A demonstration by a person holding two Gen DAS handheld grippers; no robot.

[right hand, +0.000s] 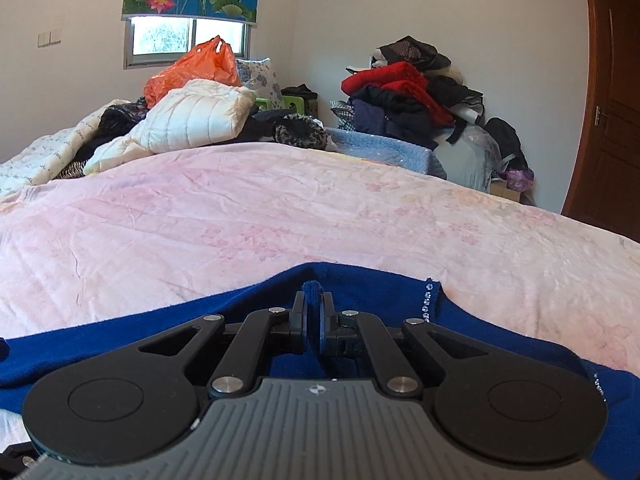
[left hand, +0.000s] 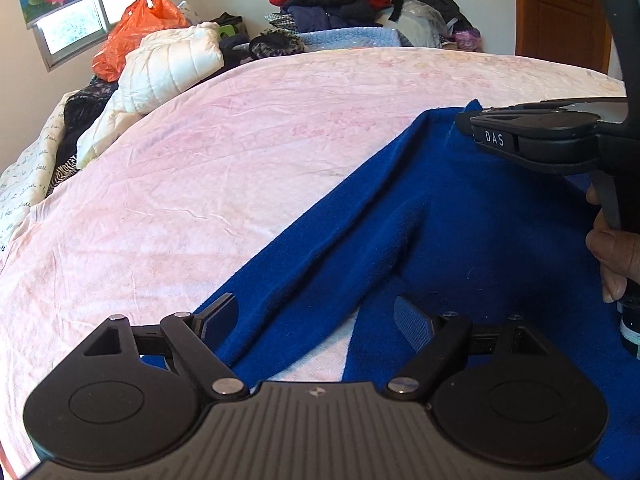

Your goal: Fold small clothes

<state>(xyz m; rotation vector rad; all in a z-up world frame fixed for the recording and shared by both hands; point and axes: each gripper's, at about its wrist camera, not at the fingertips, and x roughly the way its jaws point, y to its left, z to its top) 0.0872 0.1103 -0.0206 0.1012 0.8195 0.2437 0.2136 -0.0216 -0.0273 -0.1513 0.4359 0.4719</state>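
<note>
Reading "DAS" on its side, the right claw (left hand: 466, 122) pinches the blue garment (left hand: 460, 216); left claw (left hand: 316, 316) gapes.

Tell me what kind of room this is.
Most likely a home bedroom. A bed with a pink blanket fills the view, clothes are heaped in a pile in the corner, and there is a wooden door at the right.
</note>
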